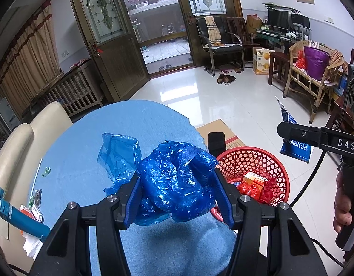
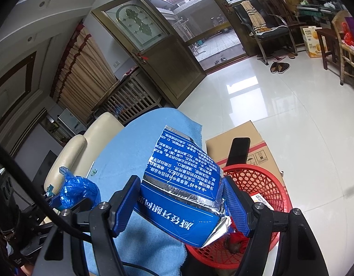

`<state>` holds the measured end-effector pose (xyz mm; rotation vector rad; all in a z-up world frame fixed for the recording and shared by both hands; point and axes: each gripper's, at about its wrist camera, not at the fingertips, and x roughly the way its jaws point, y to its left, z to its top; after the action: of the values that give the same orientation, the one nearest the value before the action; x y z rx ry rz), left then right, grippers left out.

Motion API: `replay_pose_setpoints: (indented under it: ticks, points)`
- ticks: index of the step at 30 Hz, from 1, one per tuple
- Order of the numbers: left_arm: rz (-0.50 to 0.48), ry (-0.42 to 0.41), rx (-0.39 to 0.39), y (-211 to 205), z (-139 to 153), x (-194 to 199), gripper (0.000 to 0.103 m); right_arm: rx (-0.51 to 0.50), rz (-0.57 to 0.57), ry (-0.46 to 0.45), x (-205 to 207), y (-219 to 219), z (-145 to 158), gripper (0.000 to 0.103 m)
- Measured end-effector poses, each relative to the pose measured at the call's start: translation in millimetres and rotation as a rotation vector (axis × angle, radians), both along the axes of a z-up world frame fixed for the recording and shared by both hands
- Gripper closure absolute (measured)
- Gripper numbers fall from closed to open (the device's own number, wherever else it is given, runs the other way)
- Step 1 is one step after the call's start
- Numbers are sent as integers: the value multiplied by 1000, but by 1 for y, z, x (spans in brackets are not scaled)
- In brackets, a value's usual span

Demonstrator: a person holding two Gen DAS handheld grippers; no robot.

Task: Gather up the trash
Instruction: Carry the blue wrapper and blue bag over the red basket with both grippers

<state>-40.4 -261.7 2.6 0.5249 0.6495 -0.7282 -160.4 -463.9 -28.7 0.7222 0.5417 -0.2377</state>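
Glossy white tile floor (image 1: 200, 96) runs from the open door to a round desk (image 1: 85, 142) under a blue cloth, low in both frames. Left gripper (image 1: 177, 197) has its fingers closed partway on a crumpled blue plastic bag (image 1: 174, 179), bunched so it lifts as one wad. Right gripper (image 2: 181, 204) has its fingers pinched across a flattened blue box (image 2: 179, 184), held by its sides. Both loads hang at the desk's right edge, beside the red basket (image 1: 264, 163) at lower right, which already holds red wrappers. Above the basket's rim the way looks open; a cardboard carton (image 2: 246, 133) and a dark phone (image 2: 240, 149) stand just behind it. Small scraps (image 1: 46, 171) and a blue lighter (image 1: 20, 218) lie at the left view's lower left.
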Motion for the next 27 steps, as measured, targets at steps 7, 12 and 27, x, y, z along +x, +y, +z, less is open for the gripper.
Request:
replay_pose_setpoints:
  ticks: [7, 12, 27]
  points:
    - [-6, 11, 10, -2, -7, 1, 43, 13, -7, 8, -1, -1, -4, 28]
    - [-7, 16, 17, -5, -9, 3, 43, 27, -13, 13, -1, -4, -8, 28]
    - [-12, 40, 35, -12, -21, 3, 43, 56, -29, 33, 2, -10, -16, 28]
